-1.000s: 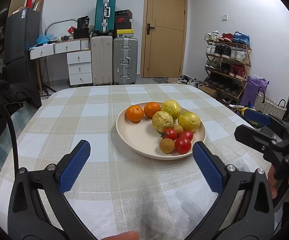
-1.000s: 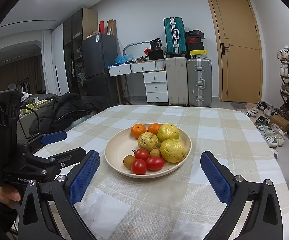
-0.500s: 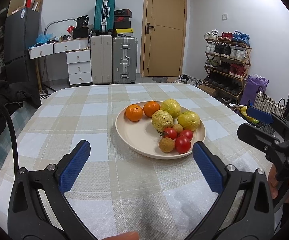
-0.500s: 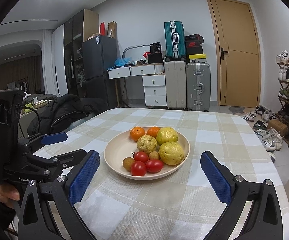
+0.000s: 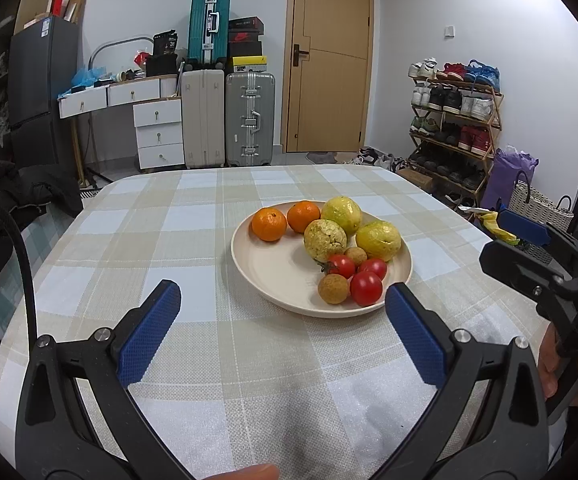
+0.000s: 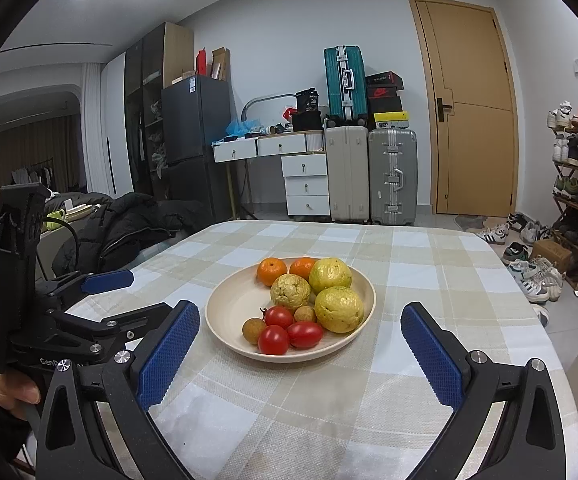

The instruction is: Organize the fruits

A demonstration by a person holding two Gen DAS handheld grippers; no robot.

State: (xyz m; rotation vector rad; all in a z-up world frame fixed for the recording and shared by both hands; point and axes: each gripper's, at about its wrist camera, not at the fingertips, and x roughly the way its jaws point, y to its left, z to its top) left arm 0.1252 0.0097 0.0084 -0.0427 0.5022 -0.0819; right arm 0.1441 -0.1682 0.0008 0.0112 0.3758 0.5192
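A cream plate (image 5: 273, 276) (image 6: 229, 304) stands on the checked tablecloth. It holds two oranges (image 5: 269, 224) (image 6: 272, 272), three yellow-green guavas (image 5: 377, 240) (image 6: 339, 309), three red tomatoes (image 5: 365, 288) (image 6: 273, 339) and two small brown longans (image 5: 333, 288) (image 6: 253, 330). My left gripper (image 5: 285, 320) hangs open just short of the plate's near rim, nothing between its blue pads. My right gripper (image 6: 301, 344) is open too, framing the plate from the near side. Each gripper shows in the other's view, the right gripper (image 5: 537, 264) at the right edge and the left gripper (image 6: 89, 300) at the left edge.
The table (image 5: 169, 240) has rounded far corners. A dark jacket (image 6: 129, 224) lies on a seat at the left. Suitcases (image 5: 249, 120), drawers and a door stand behind; a shoe rack (image 5: 453, 128) and bags are on the right. A hand (image 5: 557, 368) holds the right gripper.
The right wrist view has tilted upward a little, so the plate sits lower in it. The left gripper has barely moved. Both grippers stay open.
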